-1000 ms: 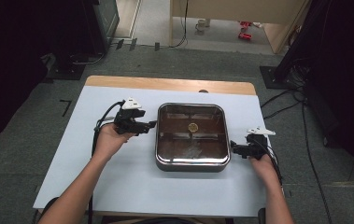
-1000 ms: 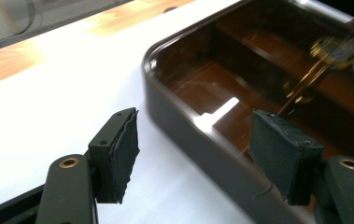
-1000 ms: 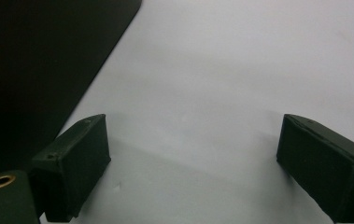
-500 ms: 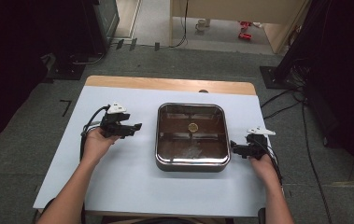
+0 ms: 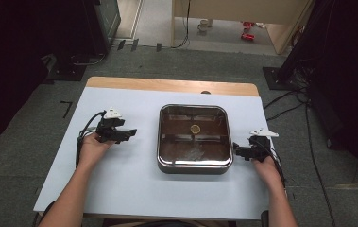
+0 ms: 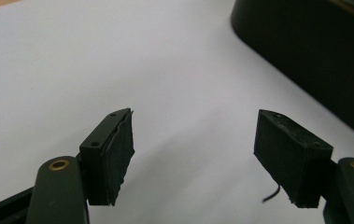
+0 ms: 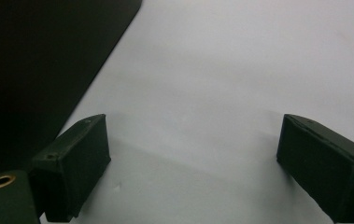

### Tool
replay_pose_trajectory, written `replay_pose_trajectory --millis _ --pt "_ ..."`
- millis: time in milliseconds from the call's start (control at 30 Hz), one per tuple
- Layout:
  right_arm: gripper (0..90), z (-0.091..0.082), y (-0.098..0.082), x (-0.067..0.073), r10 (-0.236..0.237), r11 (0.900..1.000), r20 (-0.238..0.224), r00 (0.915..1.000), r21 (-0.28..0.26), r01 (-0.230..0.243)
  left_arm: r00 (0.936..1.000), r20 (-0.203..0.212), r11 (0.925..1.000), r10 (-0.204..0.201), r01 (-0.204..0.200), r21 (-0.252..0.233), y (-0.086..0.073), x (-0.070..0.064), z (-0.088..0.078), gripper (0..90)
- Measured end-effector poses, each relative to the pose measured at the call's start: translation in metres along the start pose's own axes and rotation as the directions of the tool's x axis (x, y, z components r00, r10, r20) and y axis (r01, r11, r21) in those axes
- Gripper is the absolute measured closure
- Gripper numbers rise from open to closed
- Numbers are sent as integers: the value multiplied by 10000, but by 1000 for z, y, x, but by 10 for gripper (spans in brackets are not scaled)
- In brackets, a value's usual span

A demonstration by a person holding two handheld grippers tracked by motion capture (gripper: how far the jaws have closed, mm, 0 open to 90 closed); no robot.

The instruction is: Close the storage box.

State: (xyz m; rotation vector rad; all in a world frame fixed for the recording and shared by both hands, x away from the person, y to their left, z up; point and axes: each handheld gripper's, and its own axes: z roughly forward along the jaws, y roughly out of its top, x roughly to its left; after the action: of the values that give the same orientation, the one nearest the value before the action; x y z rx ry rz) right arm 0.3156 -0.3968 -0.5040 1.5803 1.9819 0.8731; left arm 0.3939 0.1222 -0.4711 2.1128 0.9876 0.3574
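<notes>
A square steel basin (image 5: pixel 194 164) holding water stands mid-table, with a small round yellowish thing (image 5: pixel 195 128) lying in it. My left gripper (image 5: pixel 132 134) is held left of the basin, well apart from it, its black jaws pointing at the basin's left wall (image 6: pixel 315 60). In the left gripper view the left gripper (image 6: pixel 193 154) is open with bare table between its pads. My right gripper (image 5: pixel 235 150) sits close to the basin's right wall, low on the table. In the right gripper view the right gripper (image 7: pixel 193 163) is open and holds nothing, with the basin's dark side (image 7: pixel 34 65) at its left.
The white tabletop (image 5: pixel 120 189) has a wooden strip (image 5: pixel 167 85) along its far edge. Cables (image 5: pixel 80 139) trail from both grippers. Beyond the table lie grey floor, dark stands and more cables (image 5: pixel 285 101).
My left gripper has drawn away from the basin's left wall, moving left across the table. The right gripper has stayed where it was.
</notes>
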Motion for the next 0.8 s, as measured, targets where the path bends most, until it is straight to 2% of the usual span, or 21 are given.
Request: replay_pose_trajectory --millis 133,200,400,567,800 --pt "90 0 0 0 -5 10000 -4 10000 -3 5 9997 -235 9999 -121 122 61 -6 9 2 288" --pt "90 0 0 0 -4 10000 -3 10000 -2 4 9995 -212 9997 -221 222 44 -9 13 4 288" --pt "89 0 0 0 -3 10000 -5 10000 1 3 9998 -153 9995 -133 137 271 -13 16 10 294" --pt "91 0 0 0 -4 10000 2 10000 -4 4 9989 -118 9983 455 -451 375 -16 15 12 286" --pt "91 0 0 0 -15 10000 0 10000 -4 15 9981 -59 9981 615 -615 36 -22 15 13 269"
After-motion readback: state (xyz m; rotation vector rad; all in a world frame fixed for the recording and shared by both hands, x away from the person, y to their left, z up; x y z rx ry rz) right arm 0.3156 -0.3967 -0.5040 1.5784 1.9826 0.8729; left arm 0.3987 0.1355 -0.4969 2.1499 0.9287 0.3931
